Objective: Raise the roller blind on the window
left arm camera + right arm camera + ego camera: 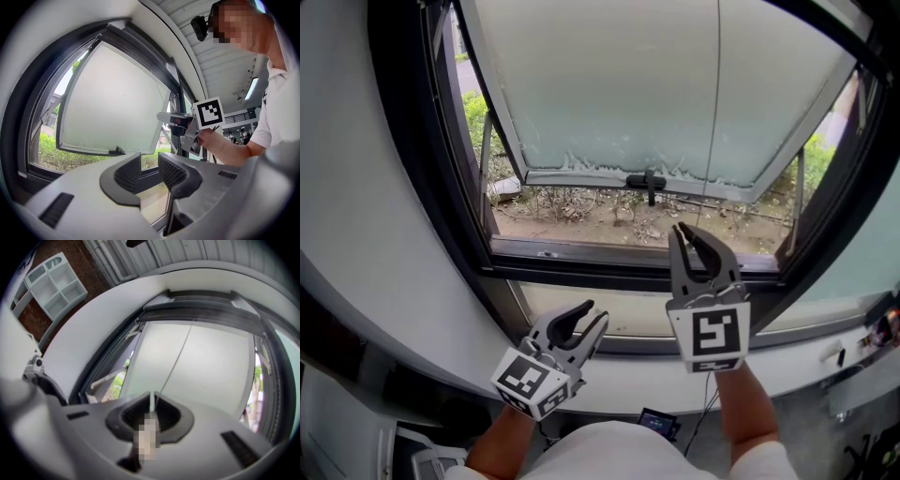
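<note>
Behind cord, tilted window sash

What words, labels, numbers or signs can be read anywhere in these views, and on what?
None can be read.
The left gripper and right gripper carry only black-and-white square markers on their cubes, no letters.
The small screen low in the head view is too small to read.

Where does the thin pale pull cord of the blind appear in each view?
Head view: thin pale pull cord, right of centre, hanging from the top edge.
Left gripper view: not discernible.
Right gripper view: centre, ending between the right gripper's jaws.
Shared landmark: frosted, tilted-open window pane.
</note>
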The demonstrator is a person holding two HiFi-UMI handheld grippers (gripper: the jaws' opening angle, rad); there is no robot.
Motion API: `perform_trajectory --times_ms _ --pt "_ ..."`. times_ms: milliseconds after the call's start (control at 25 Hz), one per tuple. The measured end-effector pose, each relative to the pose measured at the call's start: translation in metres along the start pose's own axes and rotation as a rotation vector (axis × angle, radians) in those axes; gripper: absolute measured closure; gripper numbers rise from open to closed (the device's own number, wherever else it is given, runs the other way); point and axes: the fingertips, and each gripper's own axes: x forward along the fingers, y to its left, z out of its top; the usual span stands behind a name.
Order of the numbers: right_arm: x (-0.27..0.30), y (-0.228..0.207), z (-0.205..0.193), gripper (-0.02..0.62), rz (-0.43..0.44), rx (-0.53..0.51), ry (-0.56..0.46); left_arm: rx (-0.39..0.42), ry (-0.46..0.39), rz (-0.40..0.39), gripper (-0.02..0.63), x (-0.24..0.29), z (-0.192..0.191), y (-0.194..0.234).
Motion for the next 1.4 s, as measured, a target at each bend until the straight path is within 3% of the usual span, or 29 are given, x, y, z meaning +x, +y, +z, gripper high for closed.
perform_trajectory --times_ms 720,1400 --pt "0.000 -0.010 0.023 0.558 -0.006 -0.002 -0.064 -0.011 -0.002 0.016 0.477 -0.004 0.000 -0.006" --pt "0.005 -0.025 0.053 0.558 -0.034 0.001 -0.122 0.000 0.027 -0.016 0.477 0.001 -0.005 -0.020"
